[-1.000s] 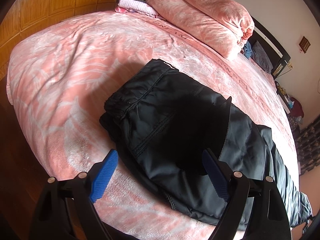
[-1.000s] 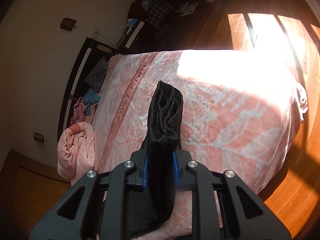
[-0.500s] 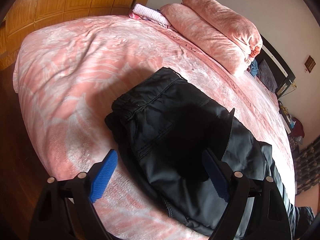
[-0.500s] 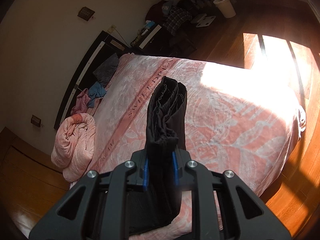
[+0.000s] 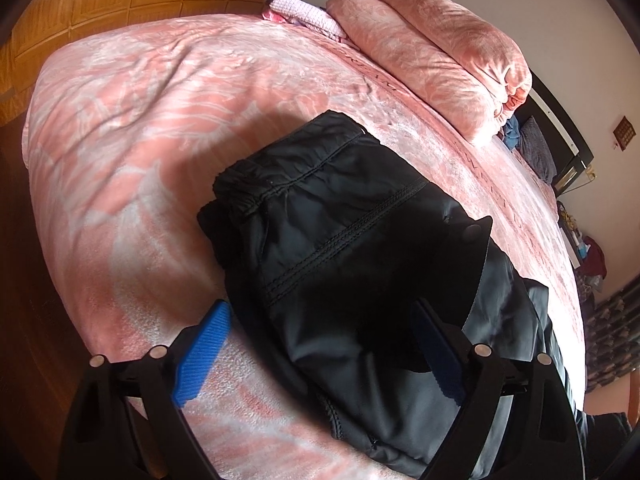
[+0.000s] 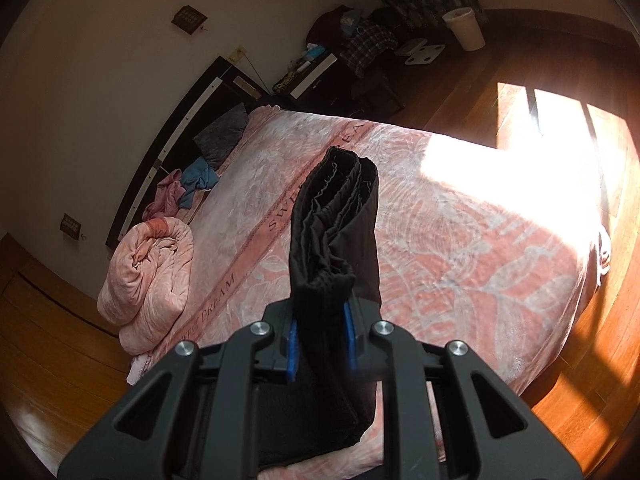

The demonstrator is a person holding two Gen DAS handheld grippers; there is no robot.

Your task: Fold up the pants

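Pants (image 6: pixel 334 240) over "SWEET DREAM" blanket (image 6: pixel 460 248).

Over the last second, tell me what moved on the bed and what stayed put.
The right hand-held gripper rose and tilted, carrying the bunched end of the black pants with it; more wall and floor beyond the bed show in its view now. The left hand-held gripper drifted slightly. No grip changed: the right stays shut on the pants, the left stays open above them. The folded pants kept their shape on the pink blanket.
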